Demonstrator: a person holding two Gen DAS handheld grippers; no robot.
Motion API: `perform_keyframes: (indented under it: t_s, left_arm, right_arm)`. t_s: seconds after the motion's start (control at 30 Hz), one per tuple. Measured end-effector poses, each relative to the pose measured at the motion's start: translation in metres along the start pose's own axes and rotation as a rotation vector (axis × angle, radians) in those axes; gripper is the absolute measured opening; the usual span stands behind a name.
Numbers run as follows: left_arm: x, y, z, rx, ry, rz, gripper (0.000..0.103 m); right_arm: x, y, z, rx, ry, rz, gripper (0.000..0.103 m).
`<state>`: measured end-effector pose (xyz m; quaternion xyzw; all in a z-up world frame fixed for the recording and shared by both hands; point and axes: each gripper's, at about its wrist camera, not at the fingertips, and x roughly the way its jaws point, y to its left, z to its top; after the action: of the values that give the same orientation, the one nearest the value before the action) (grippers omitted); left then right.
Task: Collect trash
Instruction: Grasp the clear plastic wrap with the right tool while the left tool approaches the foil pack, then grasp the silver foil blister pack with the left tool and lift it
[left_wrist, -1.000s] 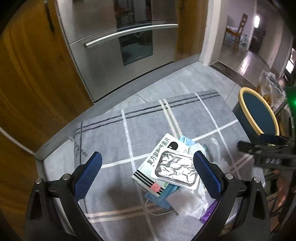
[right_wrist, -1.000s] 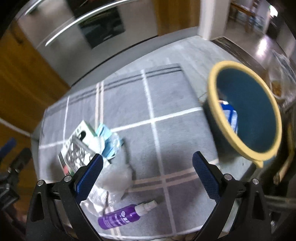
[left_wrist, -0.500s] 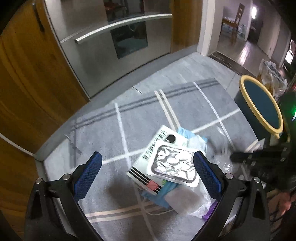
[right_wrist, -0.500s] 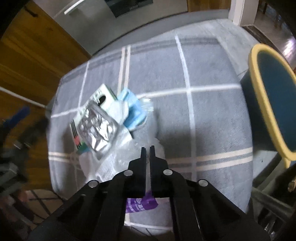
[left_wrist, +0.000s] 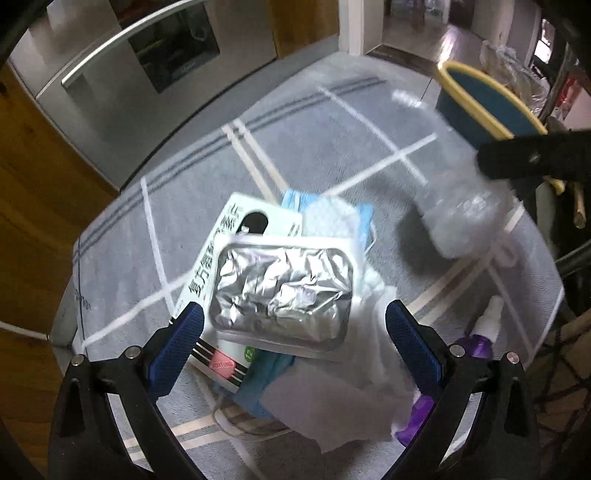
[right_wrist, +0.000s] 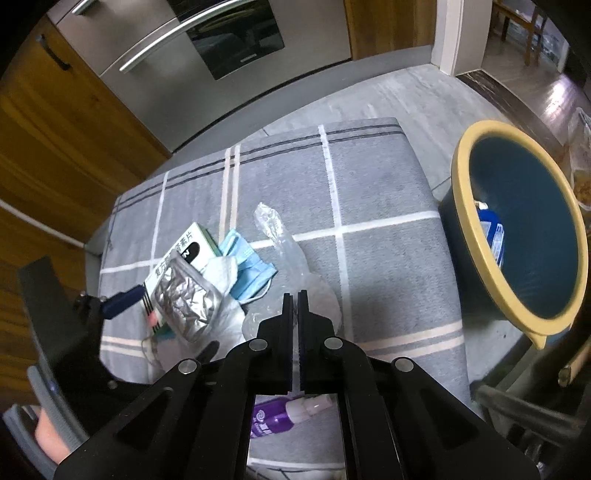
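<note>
A trash pile lies on the grey checked cloth (left_wrist: 295, 147): a foil blister tray (left_wrist: 282, 291) on a green-white medicine box (left_wrist: 236, 236), a blue face mask (right_wrist: 251, 266), white tissue (left_wrist: 343, 398) and a purple spray bottle (right_wrist: 284, 415). My left gripper (left_wrist: 295, 339) is open, low over the pile, its fingers either side of the foil tray. My right gripper (right_wrist: 295, 306) is shut on a clear plastic bag (right_wrist: 284, 258) and holds it lifted; in the left wrist view the bag (left_wrist: 458, 206) hangs blurred above the cloth. A blue bin with a yellow rim (right_wrist: 517, 236) stands to the right.
A steel oven door (right_wrist: 207, 51) and wooden cabinets (right_wrist: 55, 147) stand behind the cloth. The bin holds a blue-white packet (right_wrist: 493, 232). A plastic bag (left_wrist: 513, 70) sits on the floor beyond the bin. A doorway opens at the far right.
My right gripper went from open to shut on the clear plastic bag and has lifted it off the cloth. My left gripper has moved down closer over the foil tray.
</note>
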<state>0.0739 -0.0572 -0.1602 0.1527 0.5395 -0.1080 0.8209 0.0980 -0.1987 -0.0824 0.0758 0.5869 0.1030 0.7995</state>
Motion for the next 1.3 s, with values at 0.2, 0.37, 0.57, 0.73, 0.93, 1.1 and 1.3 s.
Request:
perform_keyframes:
  t_s: [0.2,0.37,0.57,0.73,0.93,1.1,1.3]
  left_arm:
    - [0.005,0.012,0.001,-0.084,0.029,-0.075,0.084]
    - [-0.004,0.02,0.004,-0.125,-0.006,-0.109,0.074]
    - [-0.004,0.02,0.008,-0.116,-0.008,-0.111,0.061]
    - [-0.006,0.017,0.008,-0.12,-0.025,-0.125,0.087]
    - [0.011,0.006,0.007,-0.06,0.025,-0.055,0.082]
    - [0.004,0.014,0.013,-0.126,0.019,-0.169,0.062]
    - [0.003,0.018,0.014,-0.131,0.026,-0.179,0.05]
  right_arm:
    - [0.0,-0.003,0.002,-0.013,0.001,0.018,0.003]
    - [0.0,-0.001,0.001,-0.023,0.004,0.026,0.003]
    - [0.0,-0.001,0.001,-0.031,0.004,0.029,0.003]
    - [0.0,0.002,0.0,-0.039,0.008,0.027,0.003]
    - [0.001,0.002,-0.001,-0.044,0.011,0.024,0.003]
    - [0.001,0.003,0.0,-0.043,0.009,0.027,0.003]
    - [0.0,0.005,0.0,-0.048,0.006,0.033,0.003]
